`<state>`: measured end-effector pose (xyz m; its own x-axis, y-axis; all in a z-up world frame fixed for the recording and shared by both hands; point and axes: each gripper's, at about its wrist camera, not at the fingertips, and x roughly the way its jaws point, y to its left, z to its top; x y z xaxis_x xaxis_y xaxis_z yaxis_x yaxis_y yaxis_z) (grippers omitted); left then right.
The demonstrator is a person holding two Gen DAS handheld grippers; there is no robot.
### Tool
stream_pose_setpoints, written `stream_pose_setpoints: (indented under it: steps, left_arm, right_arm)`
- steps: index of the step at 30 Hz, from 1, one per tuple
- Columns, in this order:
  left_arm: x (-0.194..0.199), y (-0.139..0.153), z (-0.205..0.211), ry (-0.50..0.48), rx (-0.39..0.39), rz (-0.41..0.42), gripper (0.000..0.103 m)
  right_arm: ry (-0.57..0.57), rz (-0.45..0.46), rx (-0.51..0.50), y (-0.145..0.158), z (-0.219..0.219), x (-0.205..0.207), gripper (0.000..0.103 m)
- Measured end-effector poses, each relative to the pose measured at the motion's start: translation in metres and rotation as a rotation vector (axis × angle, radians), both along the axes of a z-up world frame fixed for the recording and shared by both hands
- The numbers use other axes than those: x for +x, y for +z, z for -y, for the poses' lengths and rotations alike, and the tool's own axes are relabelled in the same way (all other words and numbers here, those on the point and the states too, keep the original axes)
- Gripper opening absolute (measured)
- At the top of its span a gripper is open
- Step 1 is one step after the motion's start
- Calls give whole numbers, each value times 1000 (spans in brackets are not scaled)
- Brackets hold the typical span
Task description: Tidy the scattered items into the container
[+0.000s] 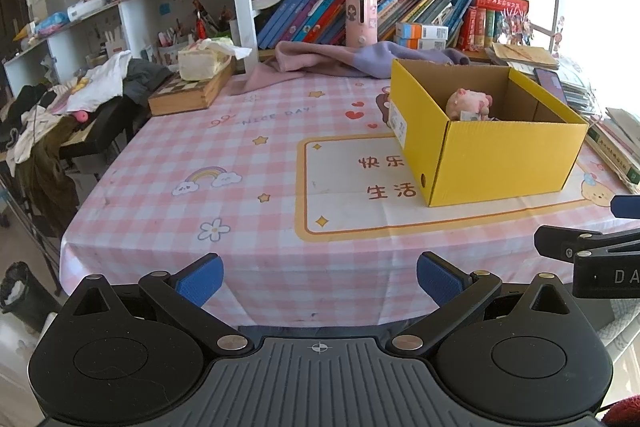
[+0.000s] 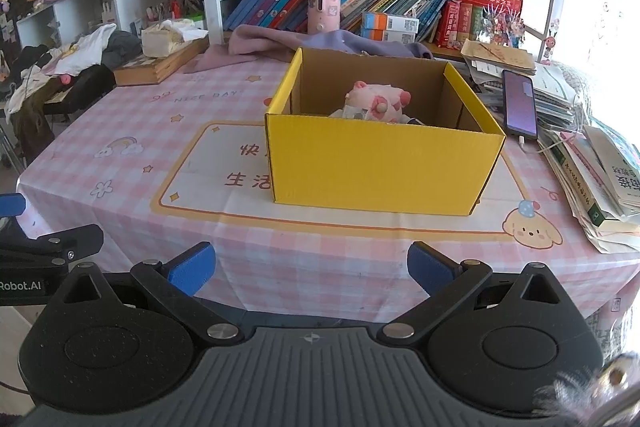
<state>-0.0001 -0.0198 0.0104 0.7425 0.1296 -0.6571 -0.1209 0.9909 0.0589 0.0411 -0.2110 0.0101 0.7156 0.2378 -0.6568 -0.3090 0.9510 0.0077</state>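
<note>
An open yellow cardboard box stands on the pink checked tablecloth; it also shows in the right wrist view. A pink plush toy lies inside it, seen too in the right wrist view, with some small items beside it. My left gripper is open and empty, held back at the table's front edge. My right gripper is open and empty, also at the front edge, facing the box. Each gripper shows at the side of the other's view.
A wooden box with a tissue pack sits at the far left. A pink-purple cloth lies behind the box. A phone rests on stacked books and papers at the right. Bookshelves stand behind.
</note>
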Motion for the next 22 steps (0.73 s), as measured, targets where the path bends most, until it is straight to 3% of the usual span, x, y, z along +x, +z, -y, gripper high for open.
stream_pose_setpoints:
  steps: [22]
  left_arm:
    - [9,-7,-8,5,-33,-29,103]
  right_arm:
    - [6,-27,-3,-5,-6,10,103]
